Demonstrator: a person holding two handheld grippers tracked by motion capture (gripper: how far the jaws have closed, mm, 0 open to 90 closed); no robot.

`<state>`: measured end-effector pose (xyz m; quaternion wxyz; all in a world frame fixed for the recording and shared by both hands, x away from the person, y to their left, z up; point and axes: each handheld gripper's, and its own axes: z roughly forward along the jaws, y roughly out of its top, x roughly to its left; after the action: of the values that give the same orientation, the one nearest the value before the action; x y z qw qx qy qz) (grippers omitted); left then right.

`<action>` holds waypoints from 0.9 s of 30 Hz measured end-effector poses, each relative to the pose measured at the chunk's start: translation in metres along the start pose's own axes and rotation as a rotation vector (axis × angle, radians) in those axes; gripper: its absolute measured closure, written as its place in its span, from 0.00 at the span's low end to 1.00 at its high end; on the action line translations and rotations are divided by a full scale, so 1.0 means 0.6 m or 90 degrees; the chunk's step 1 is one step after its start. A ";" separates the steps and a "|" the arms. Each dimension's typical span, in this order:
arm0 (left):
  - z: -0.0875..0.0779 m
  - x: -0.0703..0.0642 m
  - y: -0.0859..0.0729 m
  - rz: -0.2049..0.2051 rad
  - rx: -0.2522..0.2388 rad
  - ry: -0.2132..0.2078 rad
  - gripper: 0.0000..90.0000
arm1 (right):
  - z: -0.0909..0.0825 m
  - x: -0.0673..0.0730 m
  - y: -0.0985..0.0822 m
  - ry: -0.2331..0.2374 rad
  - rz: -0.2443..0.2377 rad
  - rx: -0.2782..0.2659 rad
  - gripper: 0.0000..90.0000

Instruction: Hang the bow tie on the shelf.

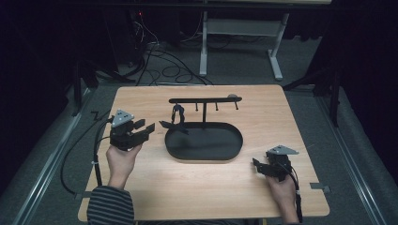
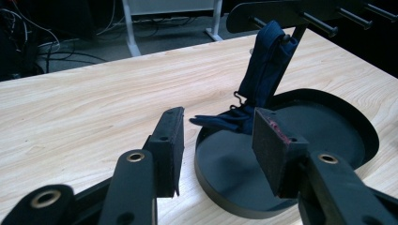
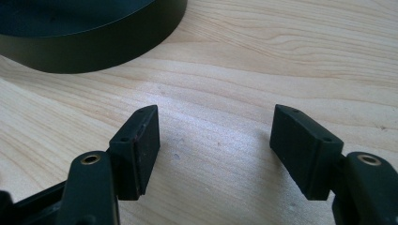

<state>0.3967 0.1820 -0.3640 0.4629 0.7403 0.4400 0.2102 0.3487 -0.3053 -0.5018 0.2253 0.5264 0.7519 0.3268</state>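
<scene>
Strap (image 2: 265, 70), dark blue, hangs from a peg of the black rack (image 1: 205, 100), its lower end trailing over the rim of the oval tray (image 1: 234, 149) toward the left gripper (image 1: 146, 126). That gripper hovers just beside the tray's left end, jaws apart with nothing between them. Right gripper (image 3: 213, 140) sits low over the table (image 1: 291, 117) near the tray's right end, released and empty.

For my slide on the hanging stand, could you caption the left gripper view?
Open left gripper faces a dark strap hanging from a peg of the black stand.
</scene>
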 end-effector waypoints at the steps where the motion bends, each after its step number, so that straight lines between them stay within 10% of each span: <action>1: -0.002 0.000 -0.002 -0.001 -0.002 0.001 0.60 | 0.000 0.000 0.000 0.000 0.000 0.000 0.39; 27: -0.034 0.007 -0.046 -0.019 -0.002 0.015 0.60 | 0.000 0.001 0.000 -0.002 -0.003 0.000 0.39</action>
<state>0.3718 0.2010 -0.3788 0.4618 0.7302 0.4564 0.2126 0.3487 -0.3049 -0.5019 0.2269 0.5249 0.7531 0.3253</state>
